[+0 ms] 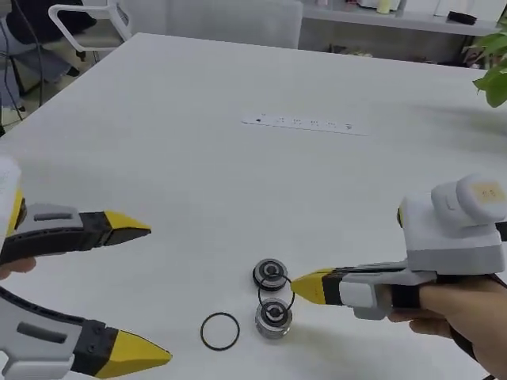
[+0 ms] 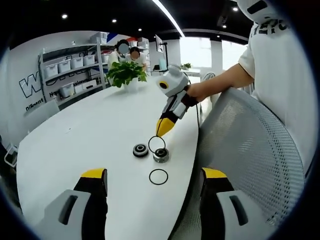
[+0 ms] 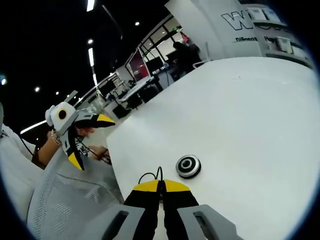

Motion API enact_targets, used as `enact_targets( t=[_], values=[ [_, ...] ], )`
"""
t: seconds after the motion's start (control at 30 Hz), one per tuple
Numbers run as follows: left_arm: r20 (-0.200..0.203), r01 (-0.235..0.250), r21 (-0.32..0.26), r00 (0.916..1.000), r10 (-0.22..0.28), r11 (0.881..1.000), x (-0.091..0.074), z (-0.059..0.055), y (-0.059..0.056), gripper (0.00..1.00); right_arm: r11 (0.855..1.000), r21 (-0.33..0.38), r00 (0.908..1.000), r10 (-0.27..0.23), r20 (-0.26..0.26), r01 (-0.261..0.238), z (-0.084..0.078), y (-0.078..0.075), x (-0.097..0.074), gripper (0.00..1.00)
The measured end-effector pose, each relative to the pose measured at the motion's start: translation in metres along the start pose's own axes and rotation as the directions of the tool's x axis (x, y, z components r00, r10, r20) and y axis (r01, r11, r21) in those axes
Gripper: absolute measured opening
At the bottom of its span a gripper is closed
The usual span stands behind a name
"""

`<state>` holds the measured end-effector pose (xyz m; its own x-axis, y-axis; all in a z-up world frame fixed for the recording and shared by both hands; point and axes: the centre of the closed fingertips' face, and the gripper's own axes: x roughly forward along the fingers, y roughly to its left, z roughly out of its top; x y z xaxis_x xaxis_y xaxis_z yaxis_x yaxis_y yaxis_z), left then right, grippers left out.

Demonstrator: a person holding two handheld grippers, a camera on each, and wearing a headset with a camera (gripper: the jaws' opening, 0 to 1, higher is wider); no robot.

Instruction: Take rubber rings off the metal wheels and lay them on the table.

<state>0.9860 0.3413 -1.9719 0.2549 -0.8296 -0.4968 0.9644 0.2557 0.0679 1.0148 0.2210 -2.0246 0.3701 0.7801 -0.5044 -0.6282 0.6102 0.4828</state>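
Left yellow-tipped grey gripper (image 1: 158, 293) hovers, jaws wide apart; right yellow-tipped gripper (image 1: 296, 286) pinches a thin black rubber ring (image 2: 157, 144).

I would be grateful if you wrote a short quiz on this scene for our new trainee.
1. True or false: the left gripper is shut.
2. How many rings lie loose on the table? A none, B one, C three.
3. Fill in: the right gripper is shut on a ____.
Key: 1 false, its fingers stand apart; 2 B, one loose ring; 3 rubber ring.
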Motion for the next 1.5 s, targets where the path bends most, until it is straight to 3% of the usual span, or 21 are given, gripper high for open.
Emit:
enact_targets(
  t=[0.3,0.5,0.67,0.93,1.2,1.5],
  values=[
    [0.004,-0.027,-0.036,0.9996,0.027,0.999,-0.006,-0.007,-0.004,0.76,0.997,-0.084,1.0,0.003,-0.006,-0.003,0.004,0.01,0.001,0.0],
    [0.004,-0.035,-0.063,0.9994,0.036,0.997,-0.007,-0.011,-0.006,0.79,0.986,-0.168,0.9996,0.003,-0.027,-0.007,0.003,0.017,0.003,0.0],
    [0.002,-0.016,-0.081,0.9999,0.017,0.997,-0.005,-0.015,-0.015,0.81,0.968,-0.252,0.9996,0.001,-0.03,-0.008,0.005,0.025,0.005,0.0],
    [-0.01,-0.015,-0.118,0.9998,0.014,0.993,-0.003,-0.021,-0.017,0.84,0.925,-0.379,0.9967,-0.026,-0.077,-0.005,-0.001,0.033,0.013,0.0],
    [-0.021,-0.006,-0.132,0.9998,0.003,0.991,0.0,-0.025,-0.021,0.84,0.861,-0.508,0.9934,-0.026,-0.111,-0.035,-0.006,0.048,0.023,0.0],
    [-0.027,-0.01,-0.151,0.9996,0.006,0.988,0.001,-0.028,-0.02,0.83,0.838,-0.541,0.989,-0.005,-0.148,-0.076,-0.016,0.057,0.031,0.0]
  ],
)
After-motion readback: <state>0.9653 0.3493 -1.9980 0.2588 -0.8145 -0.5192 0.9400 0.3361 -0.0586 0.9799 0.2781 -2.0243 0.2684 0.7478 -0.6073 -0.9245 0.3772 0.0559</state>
